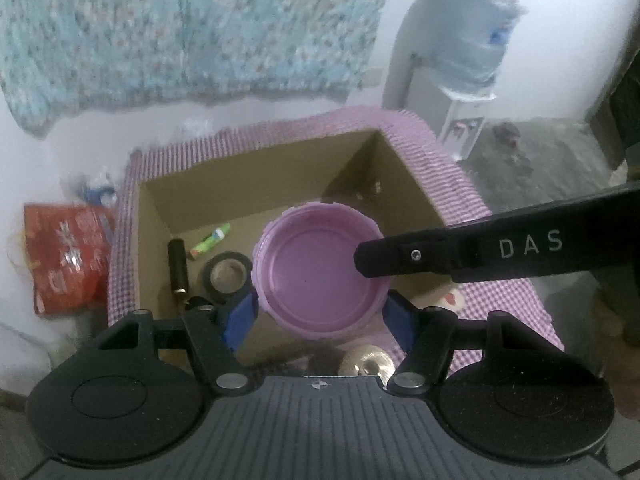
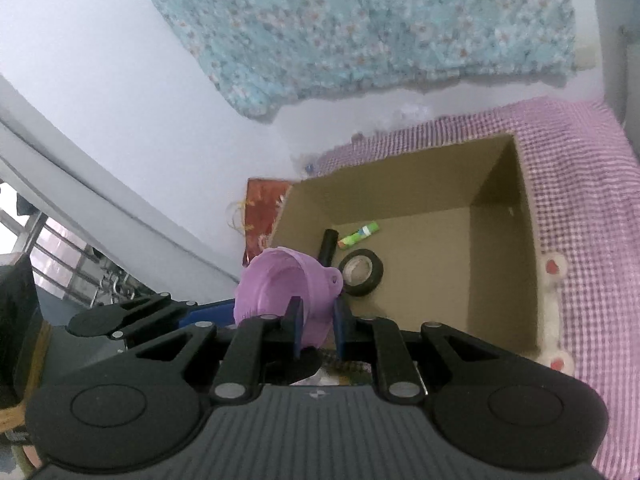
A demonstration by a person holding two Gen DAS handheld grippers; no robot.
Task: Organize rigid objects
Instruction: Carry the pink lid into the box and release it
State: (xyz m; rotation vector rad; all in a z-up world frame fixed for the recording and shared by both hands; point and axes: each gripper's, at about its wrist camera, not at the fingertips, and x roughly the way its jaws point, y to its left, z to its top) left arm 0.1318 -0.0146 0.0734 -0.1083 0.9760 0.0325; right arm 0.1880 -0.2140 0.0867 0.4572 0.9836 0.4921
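A purple plastic bowl (image 1: 320,268) is held above the open cardboard box (image 1: 160,220). My left gripper (image 1: 320,316) is shut on the bowl across its width. My right gripper (image 2: 318,328) is shut on the bowl's rim (image 2: 316,320), and one of its fingers (image 1: 440,256) reaches into the bowl in the left wrist view. In the box (image 2: 500,280) lie a black tape roll (image 1: 226,272) (image 2: 362,272), a black cylinder (image 1: 177,266) (image 2: 327,250) and a green tube (image 1: 210,242) (image 2: 358,235).
The box stands on a pink checked cloth (image 1: 460,184) (image 2: 580,200). A red bag (image 1: 64,256) lies left of the box. A brass cymbal-like piece (image 1: 366,364) lies on the cloth below the bowl. A floral curtain (image 1: 200,28) hangs behind.
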